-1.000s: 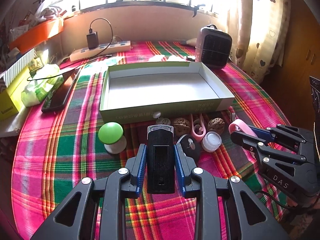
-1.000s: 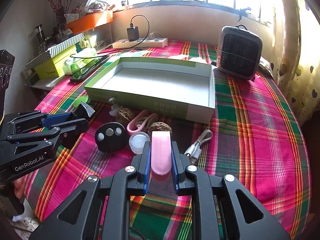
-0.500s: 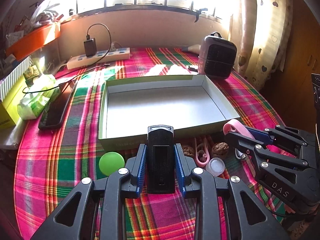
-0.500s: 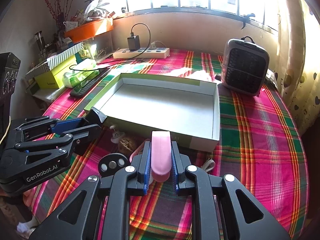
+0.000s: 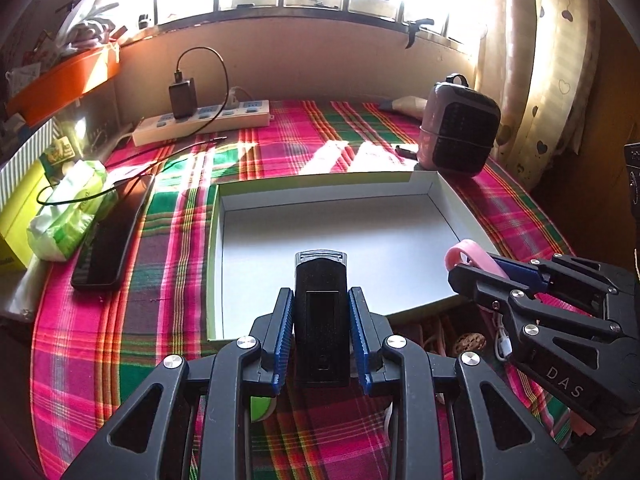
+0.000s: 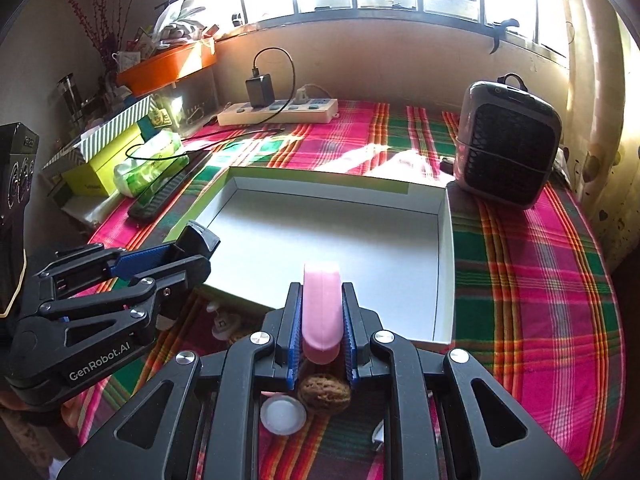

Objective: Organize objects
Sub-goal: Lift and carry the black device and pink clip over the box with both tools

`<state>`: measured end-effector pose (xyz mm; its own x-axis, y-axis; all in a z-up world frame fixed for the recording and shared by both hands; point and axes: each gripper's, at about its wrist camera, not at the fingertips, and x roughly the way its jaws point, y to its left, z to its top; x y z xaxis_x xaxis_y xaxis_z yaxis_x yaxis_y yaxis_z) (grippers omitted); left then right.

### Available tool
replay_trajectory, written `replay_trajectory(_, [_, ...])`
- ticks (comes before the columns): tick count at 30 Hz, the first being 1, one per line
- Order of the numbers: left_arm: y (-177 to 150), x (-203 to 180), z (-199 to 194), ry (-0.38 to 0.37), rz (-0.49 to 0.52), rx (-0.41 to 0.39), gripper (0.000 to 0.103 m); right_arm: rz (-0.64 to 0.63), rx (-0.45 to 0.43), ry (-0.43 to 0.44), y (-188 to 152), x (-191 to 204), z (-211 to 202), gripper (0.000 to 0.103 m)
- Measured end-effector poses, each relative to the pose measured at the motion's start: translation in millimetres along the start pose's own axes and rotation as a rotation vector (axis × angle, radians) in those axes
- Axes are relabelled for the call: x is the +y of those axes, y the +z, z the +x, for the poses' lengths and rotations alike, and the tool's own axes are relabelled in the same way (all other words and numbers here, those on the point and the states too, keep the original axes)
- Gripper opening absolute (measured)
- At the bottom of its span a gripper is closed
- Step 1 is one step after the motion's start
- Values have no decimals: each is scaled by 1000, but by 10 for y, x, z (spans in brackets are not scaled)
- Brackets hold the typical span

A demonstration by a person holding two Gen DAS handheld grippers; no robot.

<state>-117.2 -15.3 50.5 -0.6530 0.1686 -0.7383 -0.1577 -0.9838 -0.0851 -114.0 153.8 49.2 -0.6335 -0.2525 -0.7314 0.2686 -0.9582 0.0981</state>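
Objects: a black device [image 5: 320, 316] and a pink clip-like piece [image 6: 322, 308], each carried above the near part of a shallow white-lined box [image 5: 340, 248] on the tabletop [image 5: 100, 320].
Left claw [image 5: 320, 320]: clamped on the black device, which stands up between the blue pads, its top over the near part of the box floor.
Right claw [image 6: 322, 320]: clamped on the pink piece, over the box's near wall and toward the right side.
Box: nothing lies in it; its floor is bare and brightly lit.
Left behind: a walnut [image 6: 324, 394] and a small white cap [image 6: 283, 415] lie on the plaid cloth just before the box, with a white cable end beside them.
Step in hand: by my reading, carrying both pieces in for release.
Doing it well: bring each piece fully past the near wall, lower until it is close to the floor, then part the pads; keep the two claws well apart so neither knocks the other, and set the pieces in separate areas.
Risk: letting go too soon may drop the pink piece on the rim.
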Motion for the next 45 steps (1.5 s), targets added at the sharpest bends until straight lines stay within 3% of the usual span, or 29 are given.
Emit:
replay_trajectory(25, [439, 118, 621, 14, -2, 60, 25, 45, 94, -27, 514, -218, 745, 19])
replay_trajectory(45, [487, 161, 900, 28, -14, 108, 25, 33, 134, -48, 587, -263, 1078, 19])
